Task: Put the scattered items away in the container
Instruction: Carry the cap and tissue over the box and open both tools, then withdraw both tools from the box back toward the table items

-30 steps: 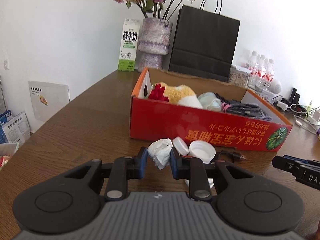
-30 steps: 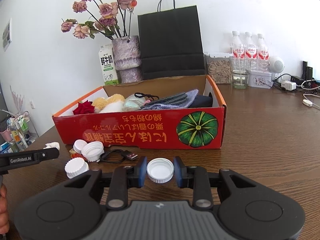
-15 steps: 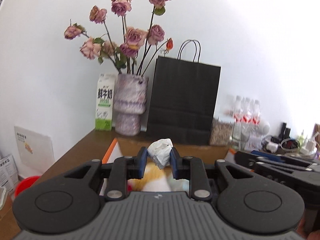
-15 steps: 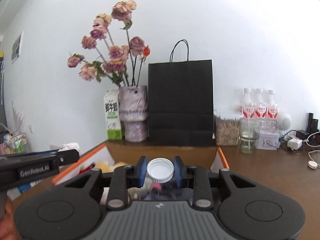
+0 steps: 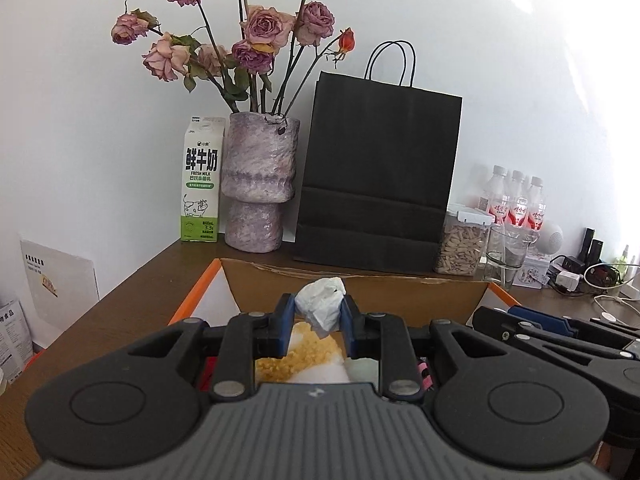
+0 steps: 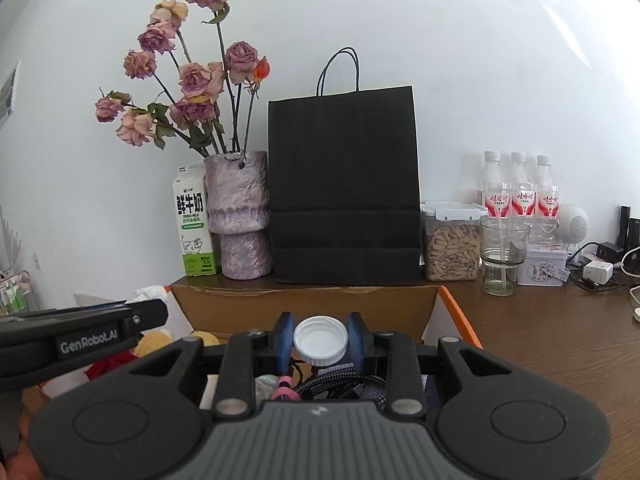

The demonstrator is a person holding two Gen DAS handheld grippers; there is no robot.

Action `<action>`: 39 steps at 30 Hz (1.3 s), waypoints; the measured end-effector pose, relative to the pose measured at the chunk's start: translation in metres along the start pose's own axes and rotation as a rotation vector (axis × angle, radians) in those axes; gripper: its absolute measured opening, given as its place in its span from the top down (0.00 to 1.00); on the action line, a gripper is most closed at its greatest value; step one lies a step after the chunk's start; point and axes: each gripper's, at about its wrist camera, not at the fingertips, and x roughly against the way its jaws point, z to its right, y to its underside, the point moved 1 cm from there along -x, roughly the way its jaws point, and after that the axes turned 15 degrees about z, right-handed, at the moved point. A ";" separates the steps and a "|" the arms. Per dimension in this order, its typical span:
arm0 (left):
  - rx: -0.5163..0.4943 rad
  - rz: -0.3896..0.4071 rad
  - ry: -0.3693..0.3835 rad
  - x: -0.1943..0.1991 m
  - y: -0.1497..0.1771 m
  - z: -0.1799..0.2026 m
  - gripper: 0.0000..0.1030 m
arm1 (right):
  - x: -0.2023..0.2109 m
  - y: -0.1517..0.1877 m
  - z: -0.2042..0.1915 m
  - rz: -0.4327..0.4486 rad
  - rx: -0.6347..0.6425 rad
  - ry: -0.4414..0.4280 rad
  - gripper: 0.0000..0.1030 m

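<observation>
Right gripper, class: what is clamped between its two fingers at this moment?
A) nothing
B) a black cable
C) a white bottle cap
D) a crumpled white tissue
C: the right gripper is shut on a round white bottle cap, held over the open cardboard box; the crumpled tissue is in the left gripper.

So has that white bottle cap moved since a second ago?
Yes. The white bottle cap, clamped in the right gripper, went up from the table and forward over the cardboard box.
</observation>
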 end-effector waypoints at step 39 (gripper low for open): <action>-0.025 0.144 -0.142 0.032 -0.011 -0.006 0.00 | 0.040 -0.015 0.002 0.010 0.029 0.076 0.00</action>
